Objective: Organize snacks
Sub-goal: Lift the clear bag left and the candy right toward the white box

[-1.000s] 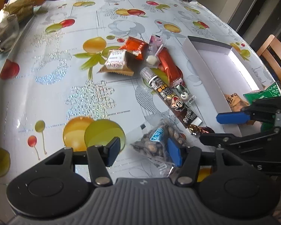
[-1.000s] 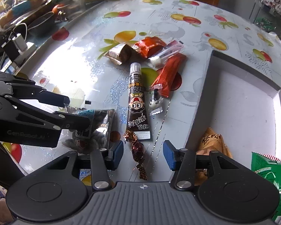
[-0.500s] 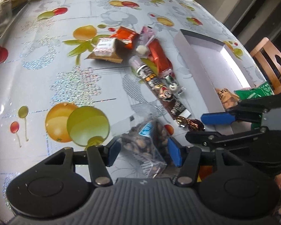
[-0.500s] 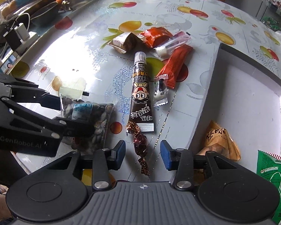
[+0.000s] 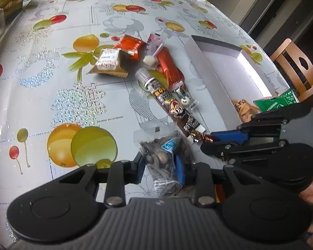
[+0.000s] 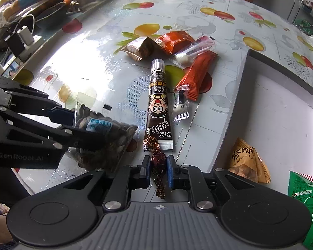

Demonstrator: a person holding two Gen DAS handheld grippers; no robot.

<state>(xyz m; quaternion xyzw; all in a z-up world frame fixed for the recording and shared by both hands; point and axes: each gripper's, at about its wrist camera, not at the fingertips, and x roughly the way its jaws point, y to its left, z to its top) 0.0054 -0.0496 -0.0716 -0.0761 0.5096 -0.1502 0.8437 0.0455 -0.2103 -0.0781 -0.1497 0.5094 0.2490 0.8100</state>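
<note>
A clear bag of dark seeds (image 5: pixel 164 148) (image 6: pixel 106 131) stands between the pads of my left gripper (image 5: pixel 160 168) (image 6: pixel 87 128). Its jaws are closing and press on the bag. My right gripper (image 6: pixel 159 166) (image 5: pixel 210 141) is shut on a brown foil-wrapped candy (image 6: pixel 158 158) (image 5: pixel 200 136) beside the end of a chocolate tube (image 6: pixel 159 104). On the right lies a white box (image 6: pixel 281 112) (image 5: pixel 210 77) that holds a tan packet (image 6: pixel 248 160) and a green packet (image 6: pixel 304 198). Beyond the tube lie a red bar (image 6: pixel 198 73), an orange packet (image 6: pixel 175 40), a brown wafer packet (image 6: pixel 139 48) and a small panda candy (image 6: pixel 180 104).
The fruit-print tablecloth (image 5: pixel 73 104) covers the table. Chargers and cables (image 6: pixel 20 37) crowd the far left edge in the right wrist view. A wooden chair (image 5: pixel 292 62) stands past the box. A person's hand (image 5: pixel 311 189) holds the right gripper.
Both pairs of jaws have closed in. The left pads now pinch the seed bag, which has bunched up. The right pads now clamp the foil candy.
</note>
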